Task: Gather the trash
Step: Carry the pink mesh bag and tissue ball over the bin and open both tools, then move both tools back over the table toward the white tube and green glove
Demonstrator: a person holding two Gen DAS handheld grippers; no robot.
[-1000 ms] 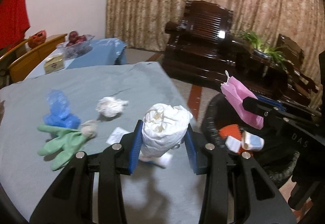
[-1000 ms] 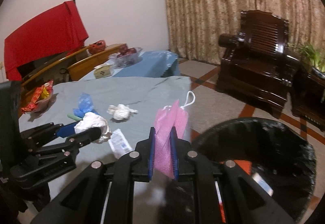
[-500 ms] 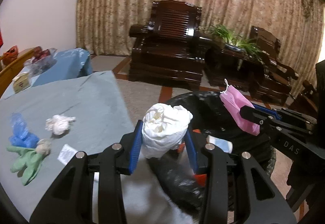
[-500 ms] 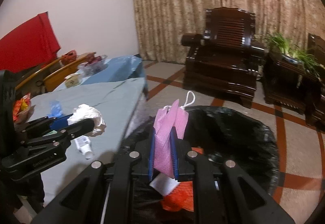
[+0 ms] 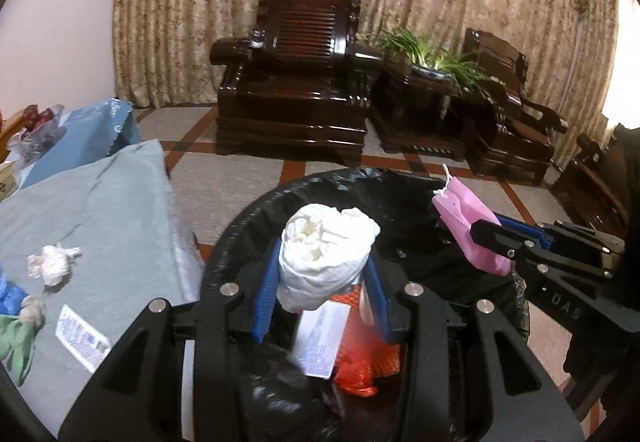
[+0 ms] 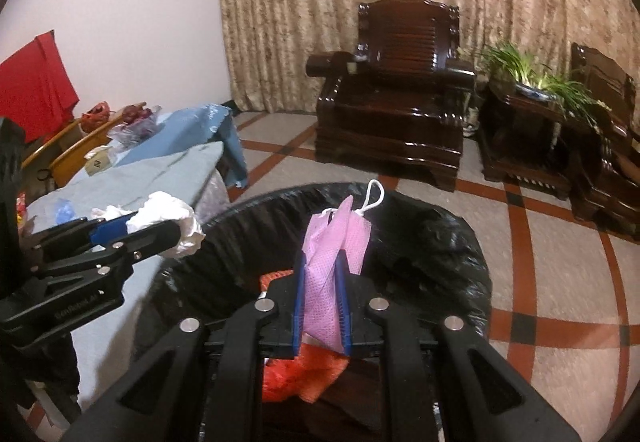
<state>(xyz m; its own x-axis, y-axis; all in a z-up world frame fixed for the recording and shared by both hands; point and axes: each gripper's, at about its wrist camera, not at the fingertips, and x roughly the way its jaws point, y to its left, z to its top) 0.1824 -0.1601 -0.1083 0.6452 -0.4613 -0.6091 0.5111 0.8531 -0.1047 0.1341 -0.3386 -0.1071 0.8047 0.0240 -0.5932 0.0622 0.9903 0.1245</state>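
My left gripper (image 5: 322,274) is shut on a crumpled white paper wad (image 5: 326,250) and holds it over the black-lined trash bin (image 5: 256,217). My right gripper (image 6: 322,282) is shut on a pink face mask (image 6: 334,254) above the same bin (image 6: 452,238). Inside the bin lie red-orange netting (image 5: 360,366) and a white packet (image 5: 320,338). On the grey table (image 5: 100,209) remain a white tissue ball (image 5: 52,262), a white sachet (image 5: 82,336), a green glove (image 5: 16,342) and a blue wrapper (image 5: 8,294). The left gripper and its wad (image 6: 168,222) also show in the right wrist view.
Dark wooden armchairs (image 5: 296,81) and a side table with a green plant (image 5: 432,53) stand on the tiled floor beyond the bin. A blue-covered table with a fruit bowl (image 6: 136,121) is at far left, a red cloth (image 6: 32,85) behind it.
Both grippers have swung right from over the table to over the trash bin, each carrying its item. Both stayed shut.
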